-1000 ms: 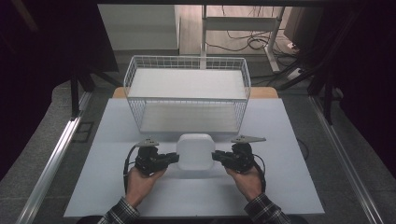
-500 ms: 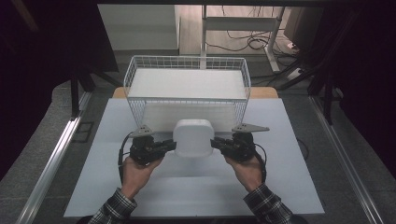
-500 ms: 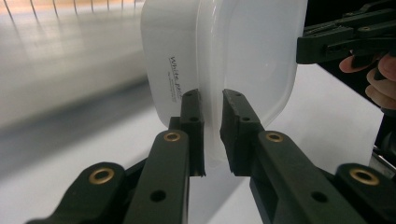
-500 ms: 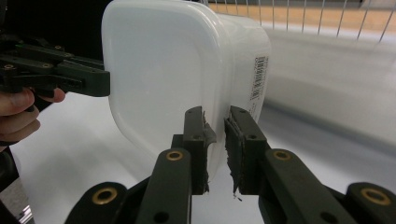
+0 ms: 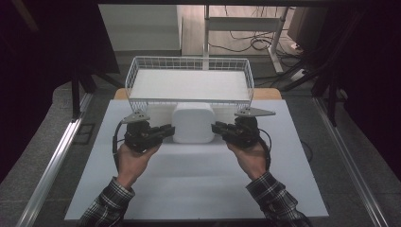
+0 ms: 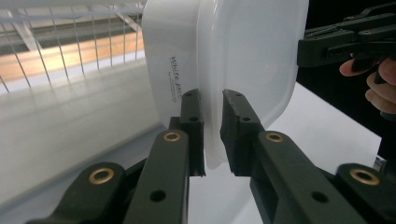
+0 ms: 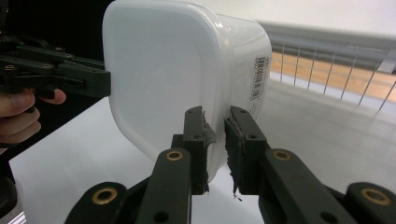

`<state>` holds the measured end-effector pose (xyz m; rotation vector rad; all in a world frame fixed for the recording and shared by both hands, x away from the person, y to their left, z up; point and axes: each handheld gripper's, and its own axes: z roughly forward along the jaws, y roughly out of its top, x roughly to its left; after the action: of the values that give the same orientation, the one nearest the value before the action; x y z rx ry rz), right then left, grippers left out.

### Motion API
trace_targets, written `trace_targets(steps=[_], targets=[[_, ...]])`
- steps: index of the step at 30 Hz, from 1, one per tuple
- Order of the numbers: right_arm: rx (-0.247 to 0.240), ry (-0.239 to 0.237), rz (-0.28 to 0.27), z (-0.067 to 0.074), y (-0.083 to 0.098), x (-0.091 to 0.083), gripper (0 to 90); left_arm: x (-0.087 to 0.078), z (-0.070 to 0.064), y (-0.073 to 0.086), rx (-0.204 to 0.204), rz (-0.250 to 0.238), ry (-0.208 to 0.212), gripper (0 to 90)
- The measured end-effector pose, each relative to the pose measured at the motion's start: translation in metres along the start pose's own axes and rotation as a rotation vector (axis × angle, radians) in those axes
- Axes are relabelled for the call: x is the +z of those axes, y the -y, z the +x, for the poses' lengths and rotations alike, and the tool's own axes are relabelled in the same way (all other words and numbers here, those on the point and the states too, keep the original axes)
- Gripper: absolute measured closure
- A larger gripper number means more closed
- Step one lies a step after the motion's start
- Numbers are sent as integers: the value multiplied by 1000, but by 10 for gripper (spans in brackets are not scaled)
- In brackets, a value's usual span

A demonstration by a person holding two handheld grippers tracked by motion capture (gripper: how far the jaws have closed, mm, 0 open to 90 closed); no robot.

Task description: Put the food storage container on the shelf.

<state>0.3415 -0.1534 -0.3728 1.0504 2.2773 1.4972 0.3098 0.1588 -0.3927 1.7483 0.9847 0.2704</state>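
Hanging between left tool point(image 5: 166, 131) and right tool point(image 5: 218, 128): white container point(image 5: 192, 122), rim pinched.

Wire basket point(image 5: 189, 90) stood just beyond the raised white container point(image 5: 192, 122), blocking the way ahead (rim close), bare table point(image 5: 198, 179) lay open nearer the person.

A white wire basket point(image 5: 189, 82) stands at the far end of the white table point(image 5: 189, 189), its floor lined with a pale sheet. A strip of wooden board point(image 5: 267, 93) shows under the basket's back corners. Beyond the table stands a white frame with a post point(image 5: 206, 28), and dark cables point(image 5: 250, 45) lie tangled on the light floor behind it. A metal rail point(image 5: 52, 165) runs along the grey floor on the left of the table, and another rail point(image 5: 350, 161) runs along the right.
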Motion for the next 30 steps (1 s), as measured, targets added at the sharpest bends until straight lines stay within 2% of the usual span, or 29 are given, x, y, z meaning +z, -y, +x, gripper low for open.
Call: trace_targets(steps=[5, 8, 16, 23, 30], targets=[[-11, -1, -18, 2, -13, -2, 780, -6, 0, -13, 13, -19, -10, 799], [-22, -2, -37, 4, -28, -4, 780, -11, 0, -23, 21, -31, -13, 798], [-37, 0, -62, 4, -52, -3, 780, -18, 7, -51, 31, -57, -20, 798], [-45, 13, -72, -2, -70, 2, 778, -14, 13, -67, 42, -69, -32, 797], [-31, 32, -82, -12, -88, 8, 777, -5, 25, -85, 23, -77, -23, 795]])
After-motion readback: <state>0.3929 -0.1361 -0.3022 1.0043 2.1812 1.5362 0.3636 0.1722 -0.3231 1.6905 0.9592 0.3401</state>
